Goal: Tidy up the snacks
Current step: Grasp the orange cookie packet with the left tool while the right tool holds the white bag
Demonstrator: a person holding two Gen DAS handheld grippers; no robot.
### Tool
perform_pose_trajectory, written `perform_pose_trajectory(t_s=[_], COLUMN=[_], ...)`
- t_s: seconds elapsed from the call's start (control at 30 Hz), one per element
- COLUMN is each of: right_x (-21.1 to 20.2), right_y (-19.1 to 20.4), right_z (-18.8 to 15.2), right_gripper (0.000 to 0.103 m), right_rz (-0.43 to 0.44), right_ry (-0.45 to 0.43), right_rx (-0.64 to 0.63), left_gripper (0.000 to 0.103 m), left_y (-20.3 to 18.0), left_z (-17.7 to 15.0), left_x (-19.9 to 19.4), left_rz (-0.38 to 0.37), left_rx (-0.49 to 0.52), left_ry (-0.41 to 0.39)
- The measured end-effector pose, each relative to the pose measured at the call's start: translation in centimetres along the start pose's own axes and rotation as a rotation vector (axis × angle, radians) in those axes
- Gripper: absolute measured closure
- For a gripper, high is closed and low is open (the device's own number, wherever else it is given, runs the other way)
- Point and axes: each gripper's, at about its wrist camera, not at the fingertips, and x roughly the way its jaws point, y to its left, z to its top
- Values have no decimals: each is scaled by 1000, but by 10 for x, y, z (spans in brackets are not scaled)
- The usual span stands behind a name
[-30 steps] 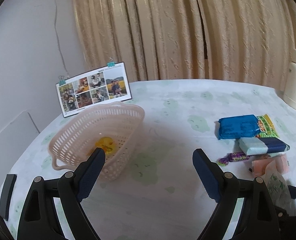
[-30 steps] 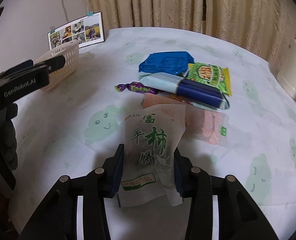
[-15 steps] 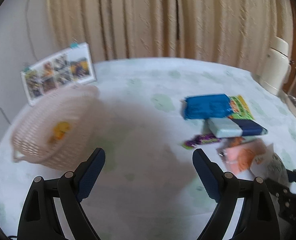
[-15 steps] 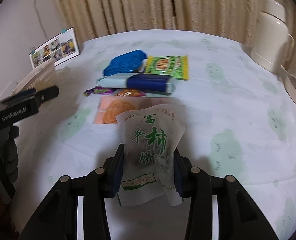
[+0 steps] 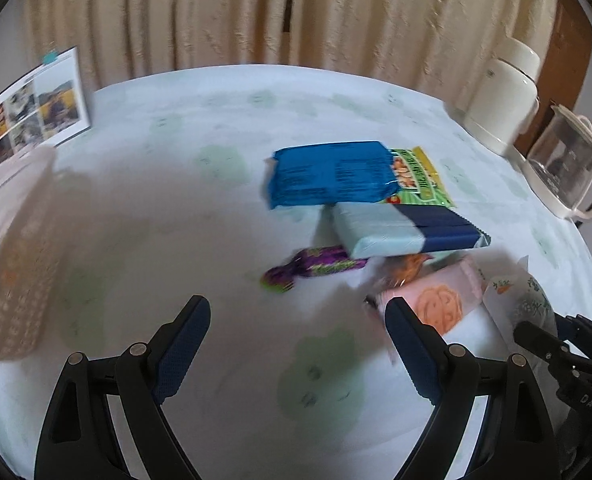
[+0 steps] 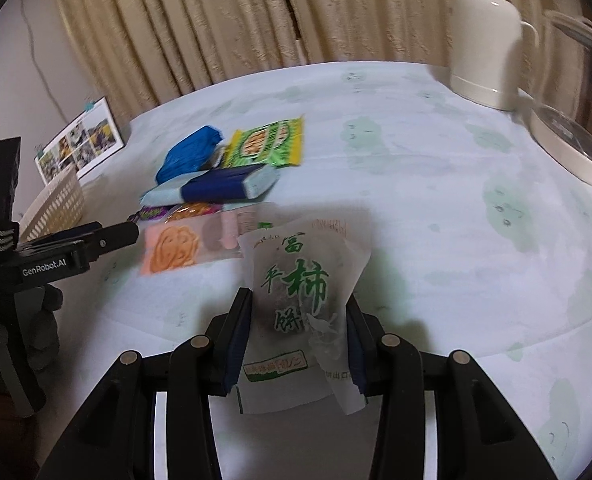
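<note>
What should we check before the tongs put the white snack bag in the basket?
1. Right tongs hold the white snack bag: ok, both pads are shut on its sides.
2. Left tongs free to help: ok, open with nothing between them.
3. Basket in sight: ok, at the far left of the left wrist view, though blurred.
4. Room inside the basket: cannot tell, its inside is blurred.
5. Way over to the basket: not ok, the left tongs and the snack pile, such as the pink packet, sit between.
6. Bag sealed: cannot tell.
</note>
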Motion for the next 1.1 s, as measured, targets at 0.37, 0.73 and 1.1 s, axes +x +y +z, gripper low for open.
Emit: perform_pose_trajectory(t_s=[0.37, 0.73, 1.1], right_x=[-5, -7, -10], right_y=[-23, -32, -40], right_z=[1, 2, 3], right_gripper=[64, 64, 64], right_rz=[38, 45, 46], right_ry=[-17, -30, -37], right_rx=[73, 97, 118], left_gripper=[14, 14, 14], left_y=[-28, -70, -93], left_z=[7, -19, -14], left_x=[23, 7, -6], left_rz=[19, -44, -76], left_rx=[49, 129, 128], left_ry=[65, 87, 47])
